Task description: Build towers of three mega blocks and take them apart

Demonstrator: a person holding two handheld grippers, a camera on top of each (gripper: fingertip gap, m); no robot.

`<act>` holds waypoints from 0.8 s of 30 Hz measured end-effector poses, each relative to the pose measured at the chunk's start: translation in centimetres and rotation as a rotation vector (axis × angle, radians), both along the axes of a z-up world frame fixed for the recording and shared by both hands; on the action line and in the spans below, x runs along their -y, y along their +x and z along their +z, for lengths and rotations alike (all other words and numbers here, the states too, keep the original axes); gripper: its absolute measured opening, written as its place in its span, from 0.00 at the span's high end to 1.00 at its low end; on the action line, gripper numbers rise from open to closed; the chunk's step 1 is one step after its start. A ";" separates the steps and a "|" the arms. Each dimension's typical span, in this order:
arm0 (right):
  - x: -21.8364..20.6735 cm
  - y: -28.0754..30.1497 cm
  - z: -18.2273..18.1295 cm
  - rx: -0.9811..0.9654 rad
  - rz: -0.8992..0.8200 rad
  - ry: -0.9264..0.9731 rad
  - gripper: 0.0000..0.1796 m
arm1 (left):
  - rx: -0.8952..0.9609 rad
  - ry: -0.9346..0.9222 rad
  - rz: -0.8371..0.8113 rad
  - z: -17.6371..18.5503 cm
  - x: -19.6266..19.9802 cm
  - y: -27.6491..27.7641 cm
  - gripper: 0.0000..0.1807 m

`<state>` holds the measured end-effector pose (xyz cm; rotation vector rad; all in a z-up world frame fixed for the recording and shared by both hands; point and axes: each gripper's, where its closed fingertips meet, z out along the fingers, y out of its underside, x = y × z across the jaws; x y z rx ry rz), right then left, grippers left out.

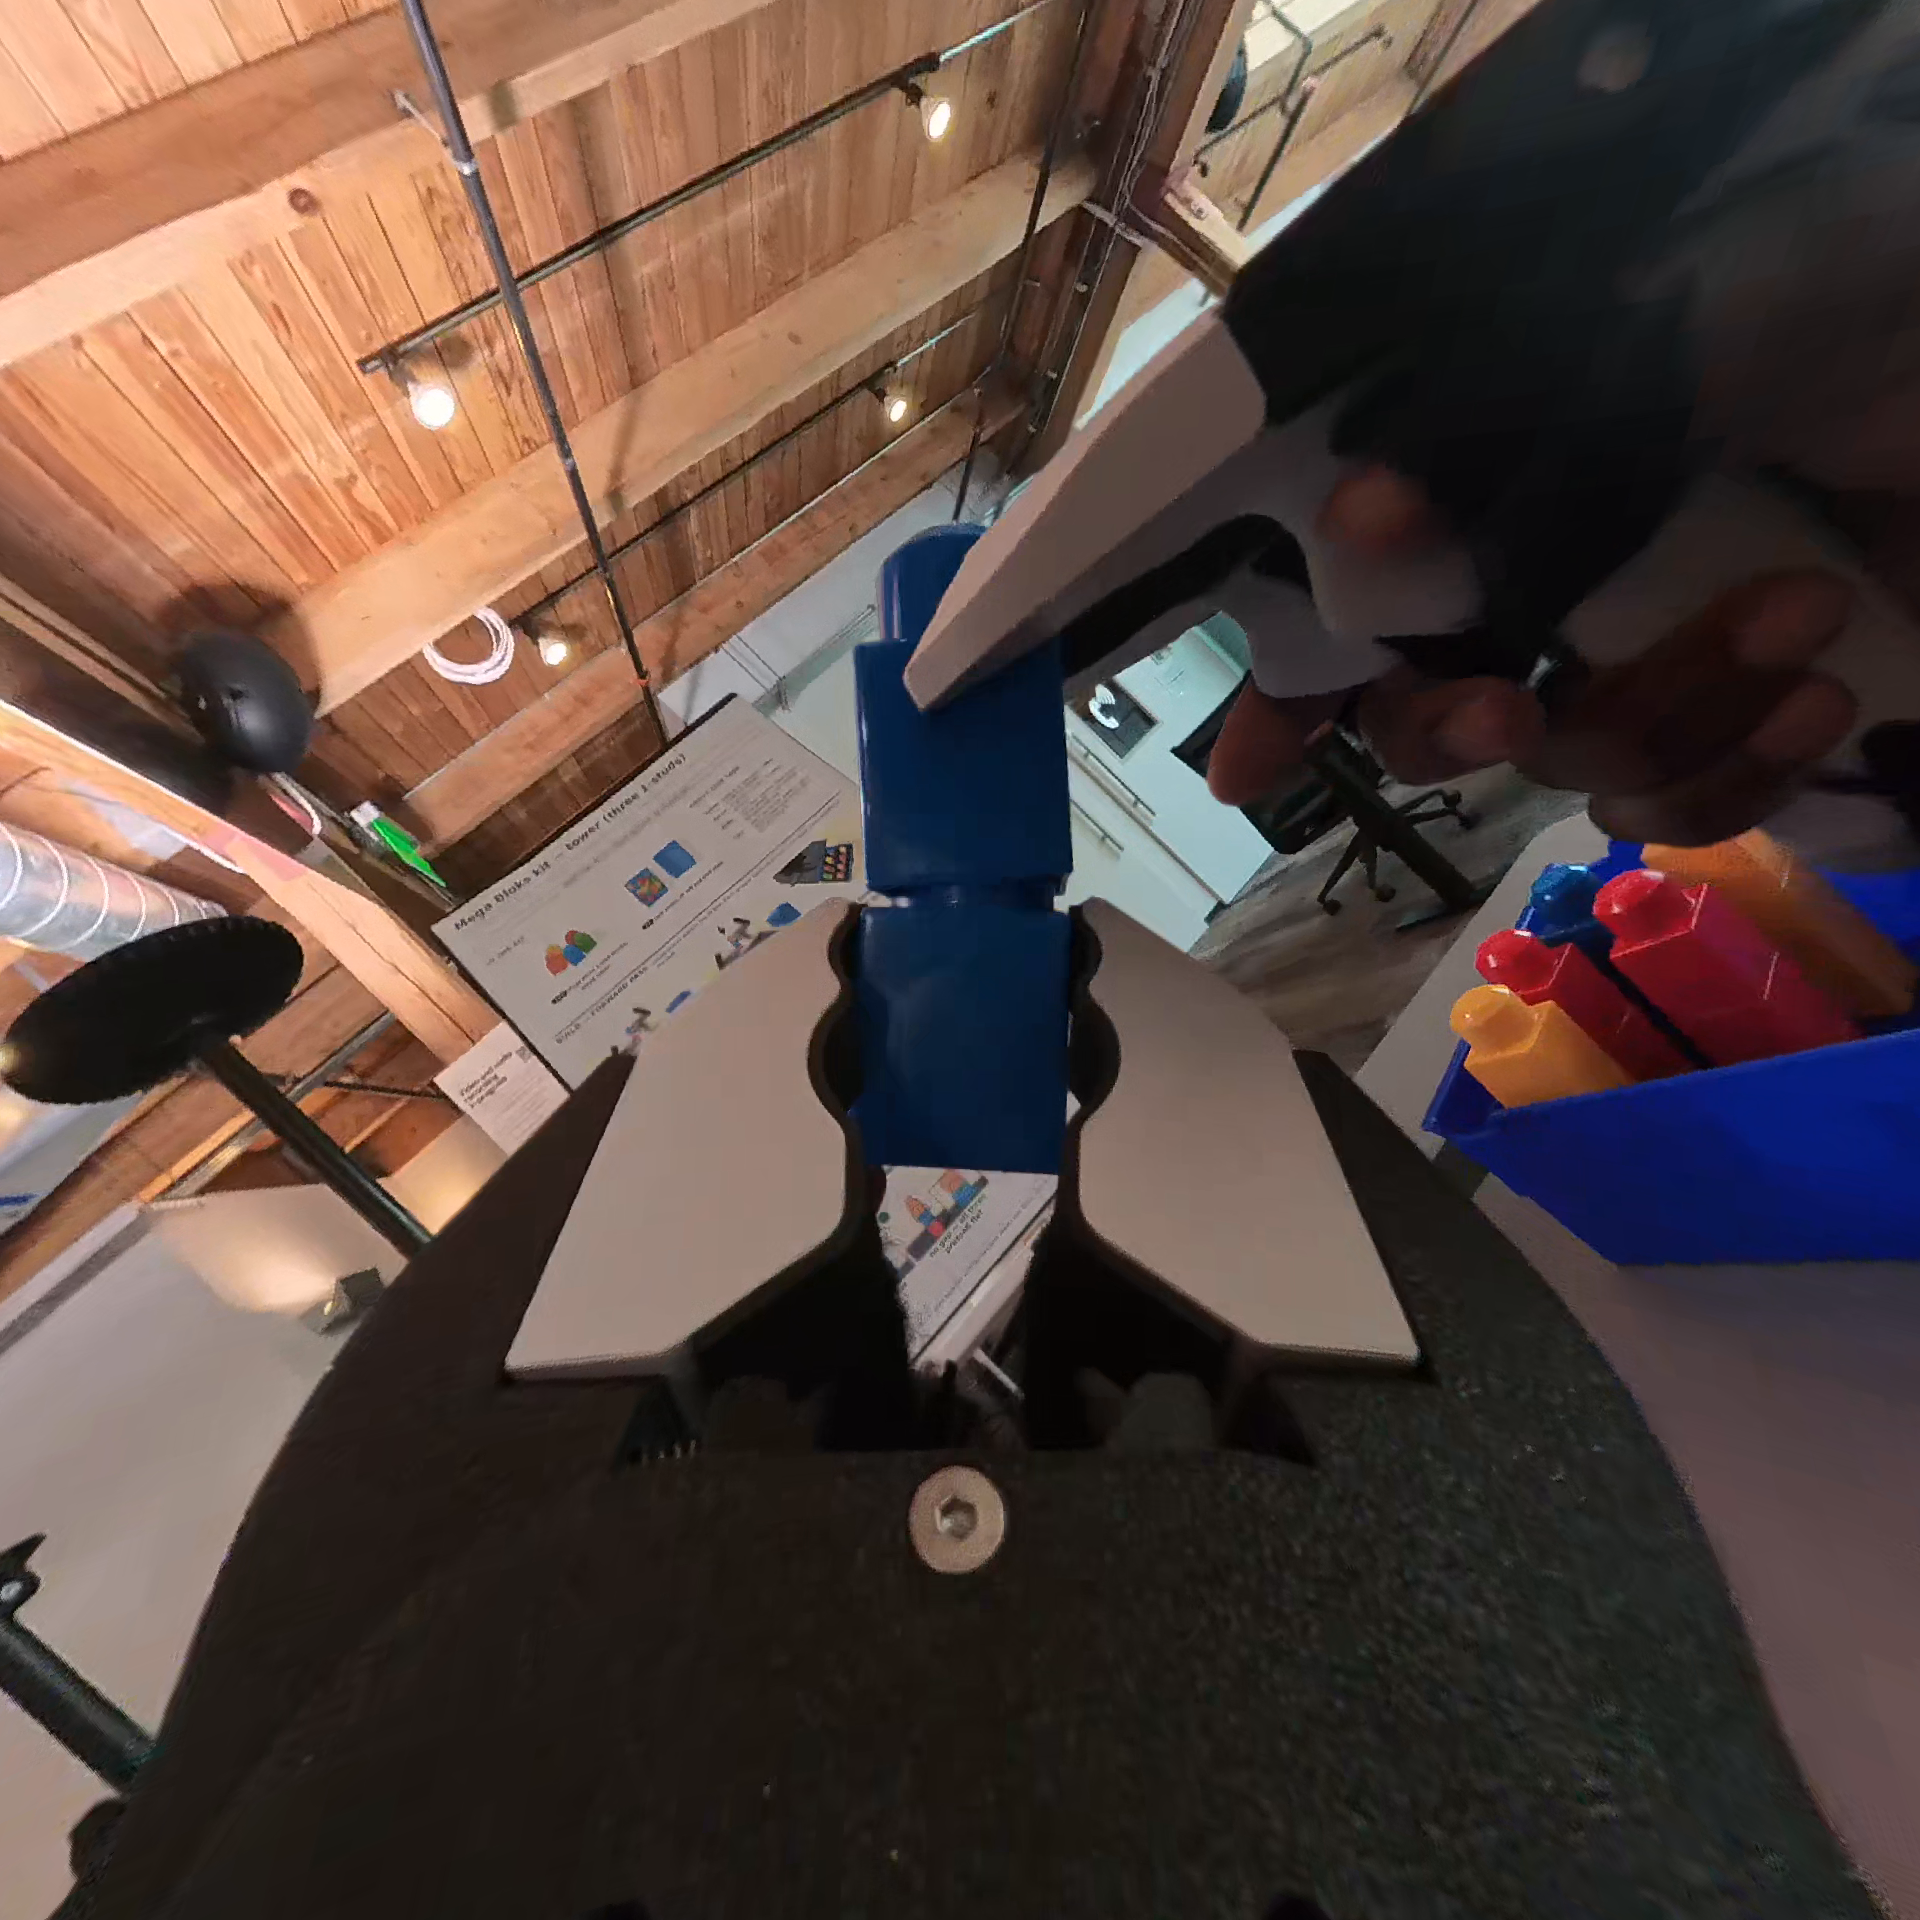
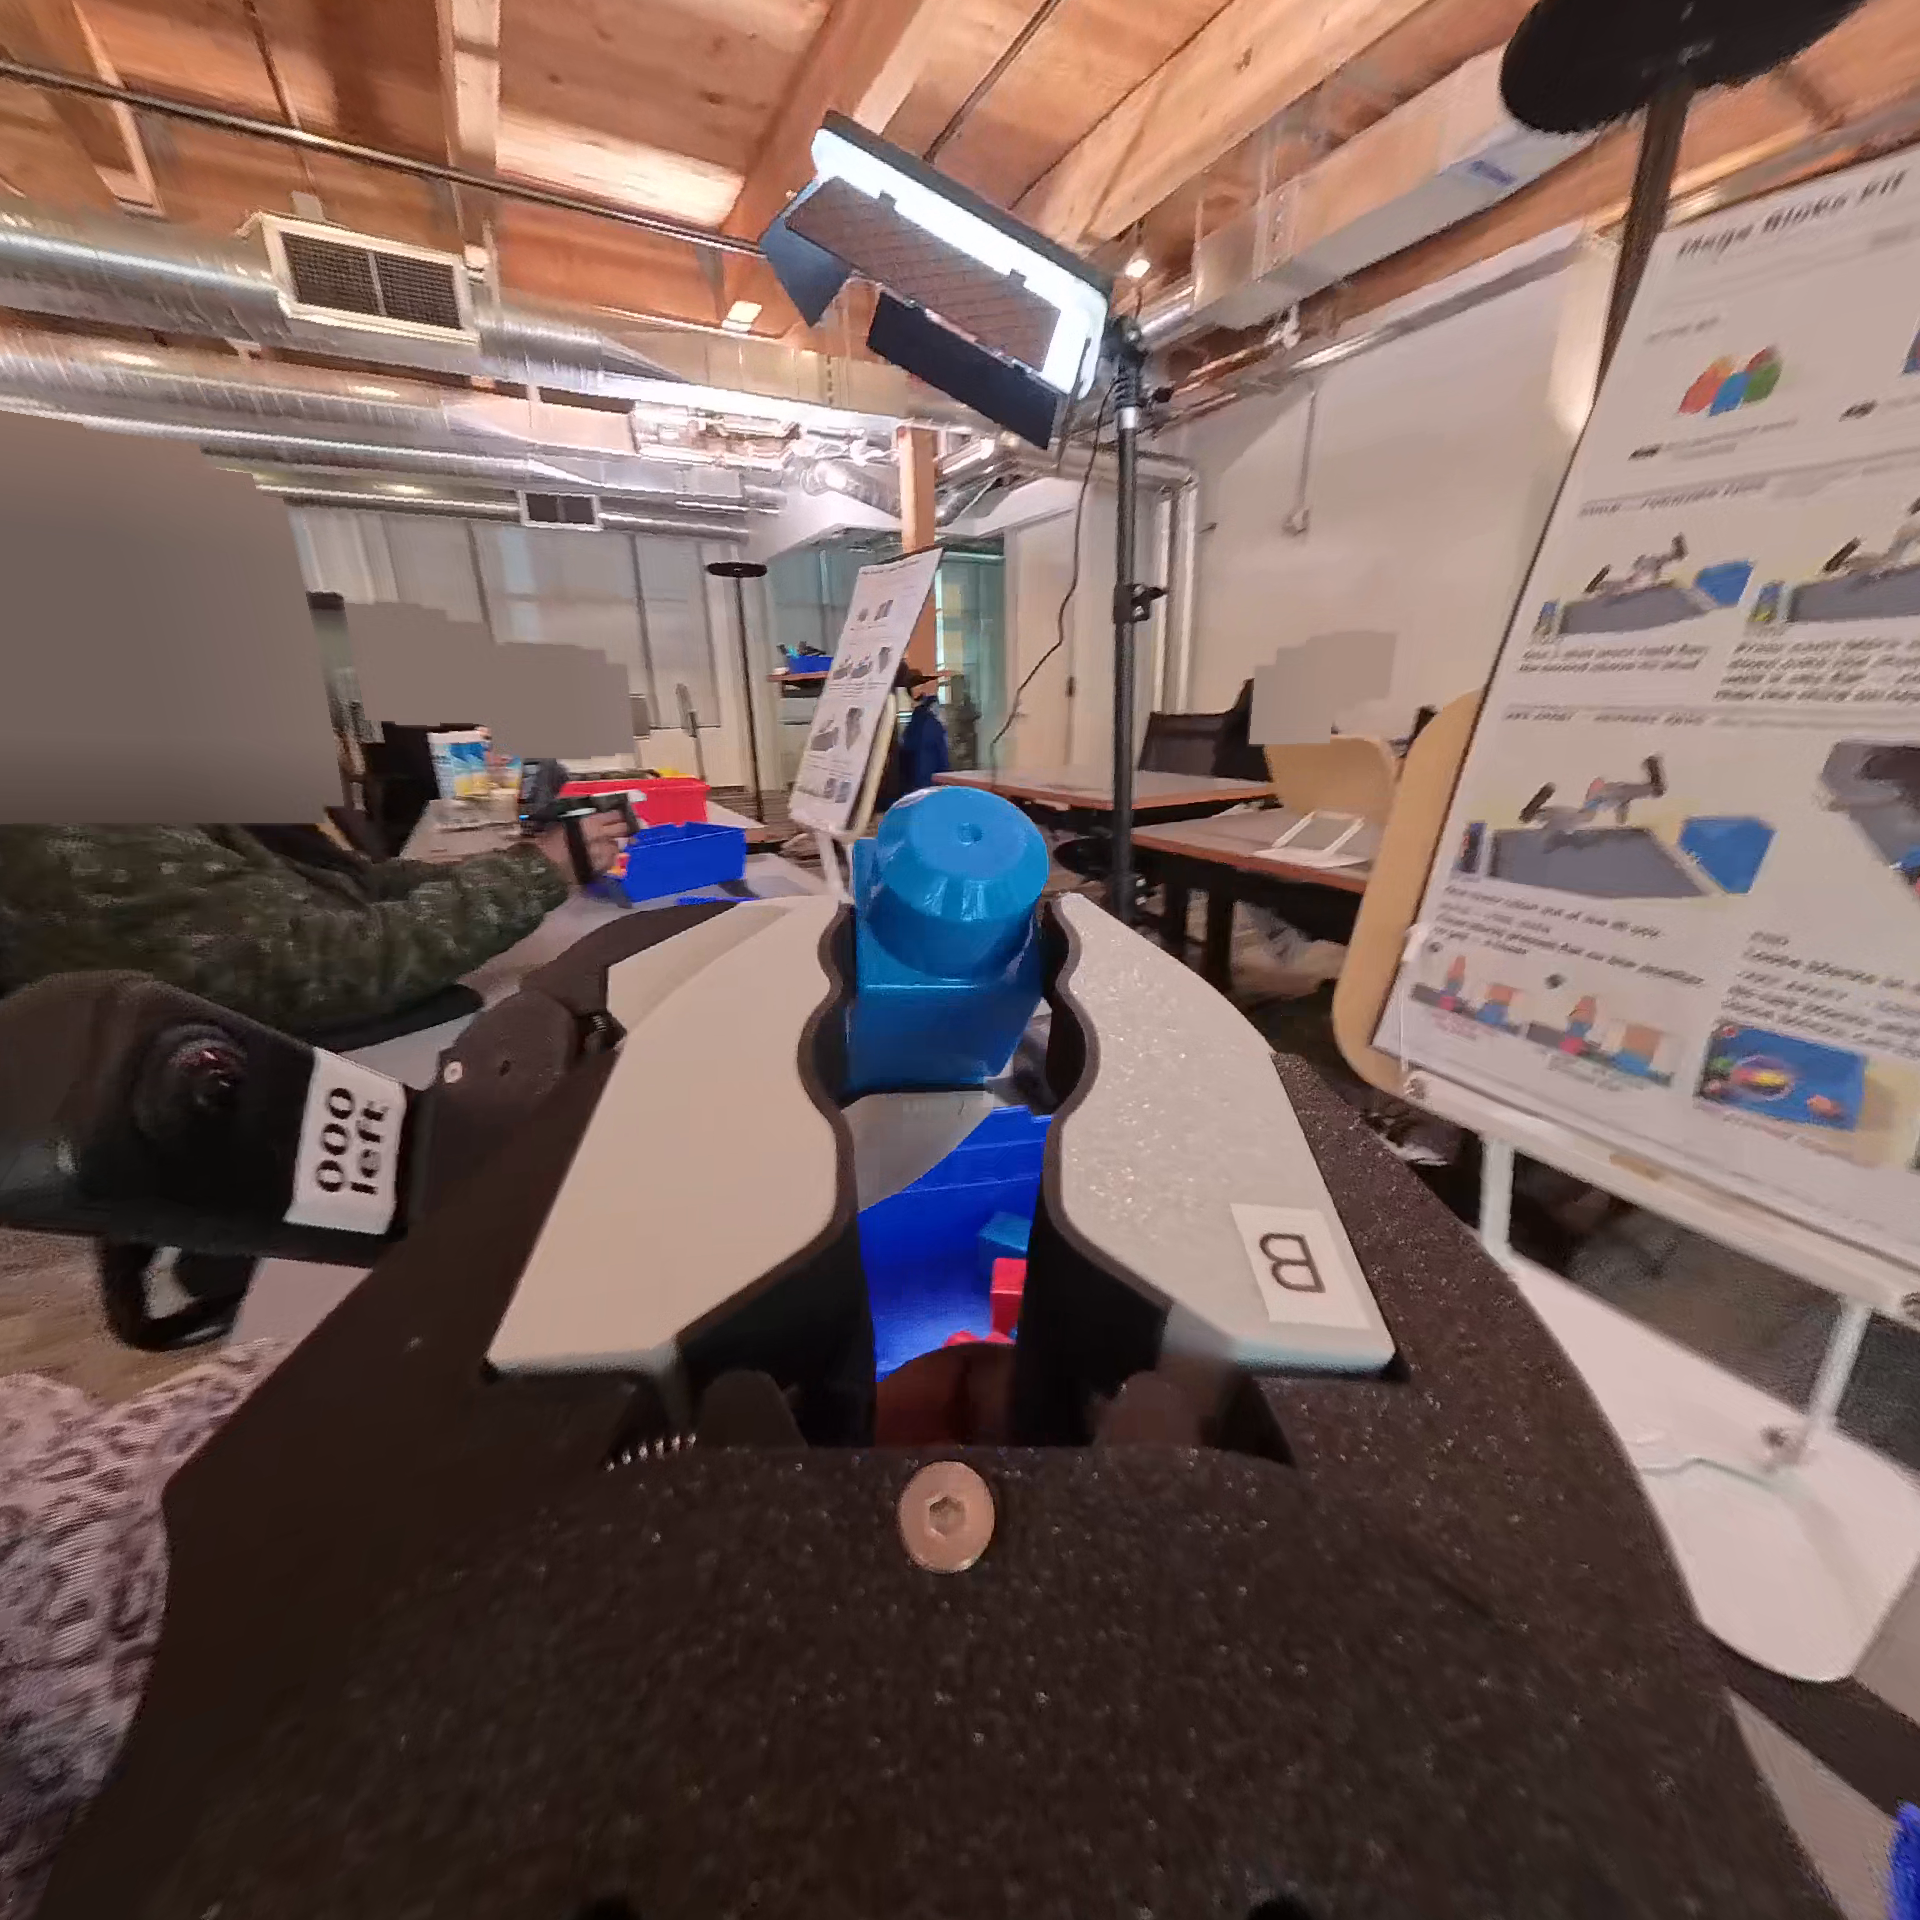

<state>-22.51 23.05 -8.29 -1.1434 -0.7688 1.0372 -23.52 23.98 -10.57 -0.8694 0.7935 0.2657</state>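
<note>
Left gripper (image 1: 961,1023) fingers clamping lower blue block (image 1: 956,1039), right gripper (image 2: 940,987) fingers clamping upper blue block (image 2: 940,956), blue bin (image 1: 1704,1164) beside the stack

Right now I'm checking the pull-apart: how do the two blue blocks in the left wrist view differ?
The lower blue block sits clamped between the left gripper's fingers; the upper blue block stands beyond their tips. The right gripper's finger crosses the upper block, not the lower one. Only the upper block's stud shows free. Both are dark blue, same shape, stacked in line.
</note>
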 end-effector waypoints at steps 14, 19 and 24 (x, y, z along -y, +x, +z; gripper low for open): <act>0.4 -0.3 -0.3 -0.026 0.102 -0.071 0.81 | -0.017 0.048 -0.017 0.5 0.6 0.0 0.80; 0.2 0.5 0.5 -0.096 0.108 -0.066 0.81 | -0.026 -0.008 -0.003 0.9 0.6 -0.8 0.73; 0.5 0.5 0.5 -0.092 0.129 -0.069 0.81 | -0.111 -0.012 0.074 0.2 0.2 -1.1 0.80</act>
